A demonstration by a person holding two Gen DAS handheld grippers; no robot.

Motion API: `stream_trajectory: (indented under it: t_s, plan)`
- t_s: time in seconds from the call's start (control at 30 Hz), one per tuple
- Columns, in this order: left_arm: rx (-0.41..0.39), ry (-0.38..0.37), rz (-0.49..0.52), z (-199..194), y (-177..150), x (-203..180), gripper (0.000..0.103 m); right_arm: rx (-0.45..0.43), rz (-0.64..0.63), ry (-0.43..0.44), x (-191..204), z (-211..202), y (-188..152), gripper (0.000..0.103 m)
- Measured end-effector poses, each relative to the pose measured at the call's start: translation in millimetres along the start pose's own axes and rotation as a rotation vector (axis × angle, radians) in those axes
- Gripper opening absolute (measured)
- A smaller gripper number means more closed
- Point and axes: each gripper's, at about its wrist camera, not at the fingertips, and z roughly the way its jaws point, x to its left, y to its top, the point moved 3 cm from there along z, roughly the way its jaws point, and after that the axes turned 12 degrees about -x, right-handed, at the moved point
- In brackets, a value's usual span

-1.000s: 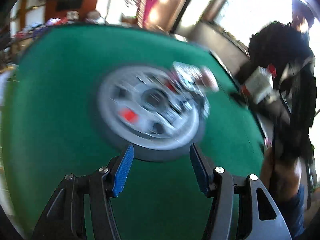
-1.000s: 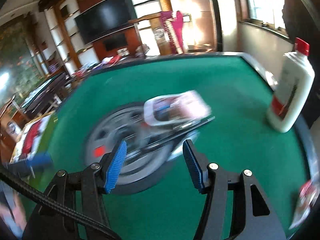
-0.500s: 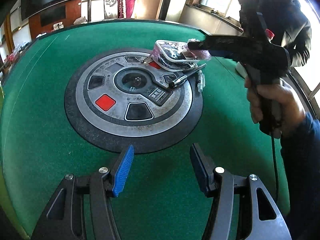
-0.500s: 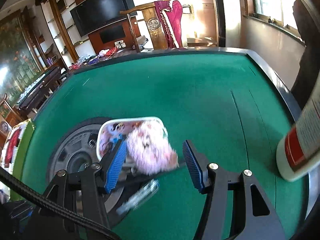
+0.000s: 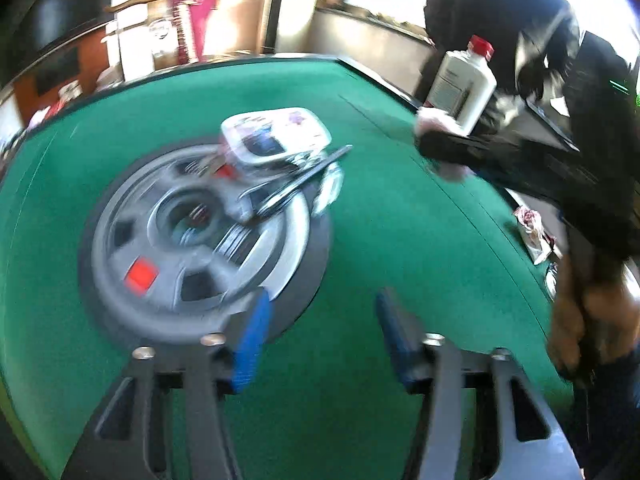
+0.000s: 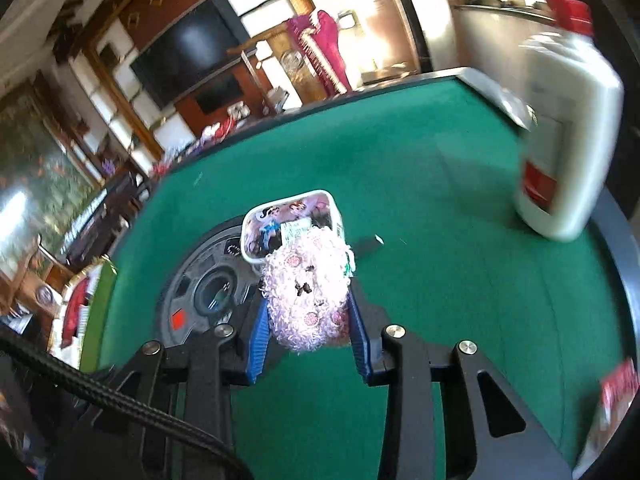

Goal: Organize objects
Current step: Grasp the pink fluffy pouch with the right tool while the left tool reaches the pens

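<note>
Between the blue pads of the right gripper [image 6: 307, 326] a fluffy pink pouch [image 6: 306, 292] is clamped, the jaws having just closed on it; it is held above the green felt table [image 6: 460, 280]. Nothing is held by the left gripper [image 5: 320, 340], whose jaws have just narrowed over bare felt. Beyond, a white cartoon-printed case [image 6: 290, 222] and a pen [image 5: 296, 186] are left on the round centre panel [image 5: 192, 236], and a white red-capped bottle [image 6: 568, 152] at the edge. Sorting is judged barely begun.
</note>
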Motion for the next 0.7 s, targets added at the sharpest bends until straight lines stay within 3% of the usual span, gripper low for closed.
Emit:
stream_trajectory:
  t_s: [0.1,0.2,0.27,0.57,0.7]
  plan:
    - [0.059,-0.007,0.067,28,23,-15,0.027,-0.035,0.025,0.034,-5,-21,-1,0.033]
    - [0.103,0.006,0.142,53,38,-27,0.027,-0.090,0.022,0.014,-16,-32,12,0.033]
    - [0.135,0.038,0.167,69,46,-32,0.021,-0.097,0.054,0.027,-24,-33,16,0.033]
    - [0.224,0.089,0.187,109,56,-42,0.020,-0.083,0.139,0.097,-26,-32,20,0.034]
    - [0.242,0.069,0.199,108,57,-49,0.020,-0.088,0.143,0.105,-24,-31,23,0.034]
